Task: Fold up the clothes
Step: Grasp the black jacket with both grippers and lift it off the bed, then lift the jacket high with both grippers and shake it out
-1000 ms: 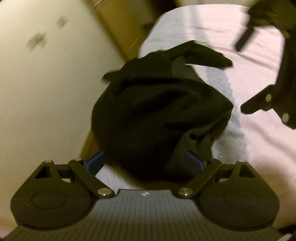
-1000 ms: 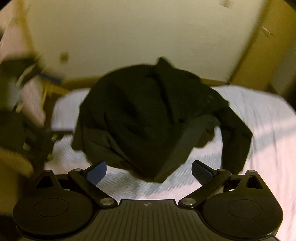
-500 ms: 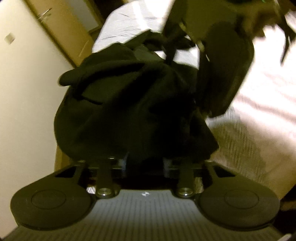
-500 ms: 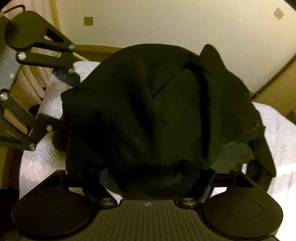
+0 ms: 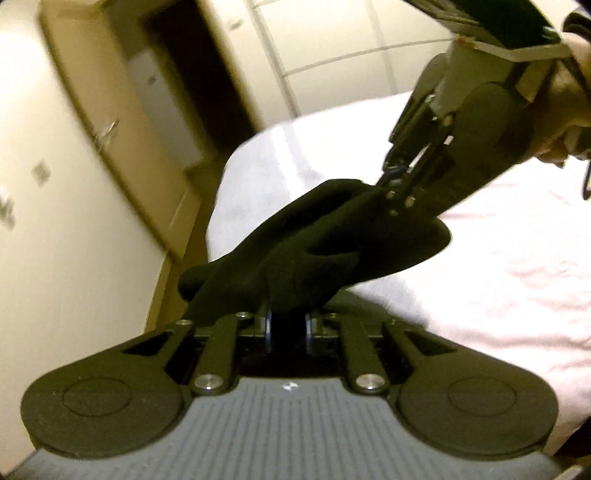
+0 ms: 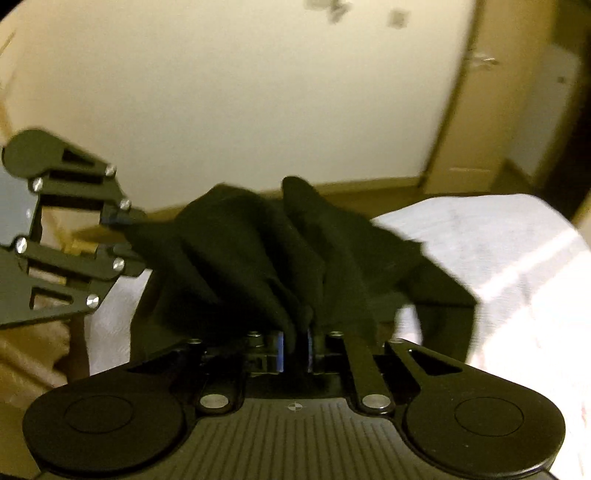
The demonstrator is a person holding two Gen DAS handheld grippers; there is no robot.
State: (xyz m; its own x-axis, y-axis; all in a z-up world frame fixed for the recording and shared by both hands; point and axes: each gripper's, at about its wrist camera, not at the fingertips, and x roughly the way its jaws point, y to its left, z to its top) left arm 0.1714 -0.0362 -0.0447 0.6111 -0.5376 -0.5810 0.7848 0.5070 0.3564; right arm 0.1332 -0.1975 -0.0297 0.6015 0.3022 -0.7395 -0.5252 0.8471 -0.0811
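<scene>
Left wrist: garment (image 5: 314, 240) now tong-pinched, lifted.

Both grippers (image 5: 287, 328) (image 6: 295, 345) are showing black linkage arms, silver screws, blue pads and a ribbed grey body.

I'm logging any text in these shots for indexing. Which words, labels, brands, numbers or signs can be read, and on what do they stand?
None: no readable text in either view.
Small round crosshair mark on the right tool's grey ribbed body: a symbol, no letters.
Dark smudged marks on the cream wall: too blurred to read.
Crumpled black garment: no label visible.
</scene>
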